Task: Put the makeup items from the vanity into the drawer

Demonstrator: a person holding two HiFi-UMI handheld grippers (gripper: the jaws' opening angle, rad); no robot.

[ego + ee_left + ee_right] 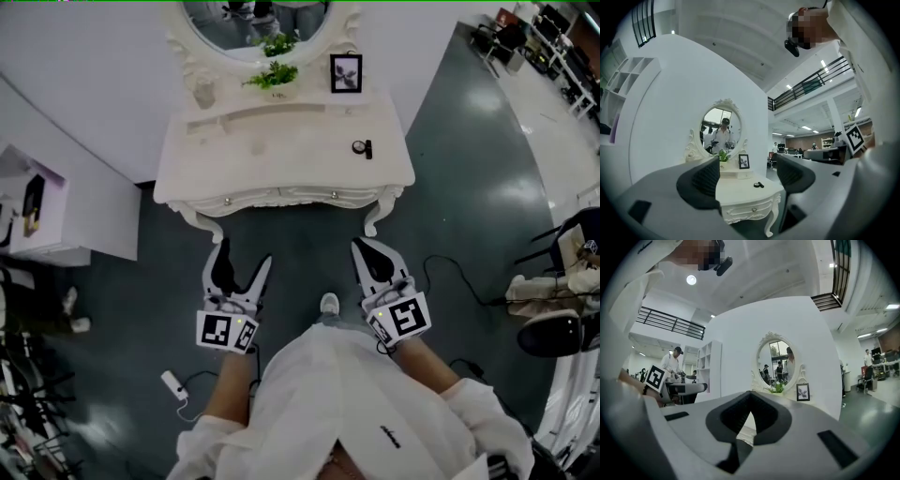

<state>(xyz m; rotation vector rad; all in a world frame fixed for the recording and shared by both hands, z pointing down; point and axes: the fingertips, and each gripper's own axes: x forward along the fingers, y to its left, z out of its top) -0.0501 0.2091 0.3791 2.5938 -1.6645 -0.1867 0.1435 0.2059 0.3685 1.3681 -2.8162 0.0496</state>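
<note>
Barely begun, by the look of it: nothing stowed, everything left to do.

Shows the makeup items (362, 147) (a small round compact and a dark stick, as far as can be told) lying near the right edge of the surface (281, 155), with the drawer (281, 198) under the front edge shut and its contents unseen. Holds the left hand-held gripper (245, 253) wide apart and empty, the right hand-held gripper (362, 246) closed on nothing, both short of the front edge.

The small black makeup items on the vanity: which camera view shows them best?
The head view: the makeup items lie unblocked on the vanity top. The left gripper view shows them tiny, inside the open left claw. The shut right claw hides them in its view.
</note>
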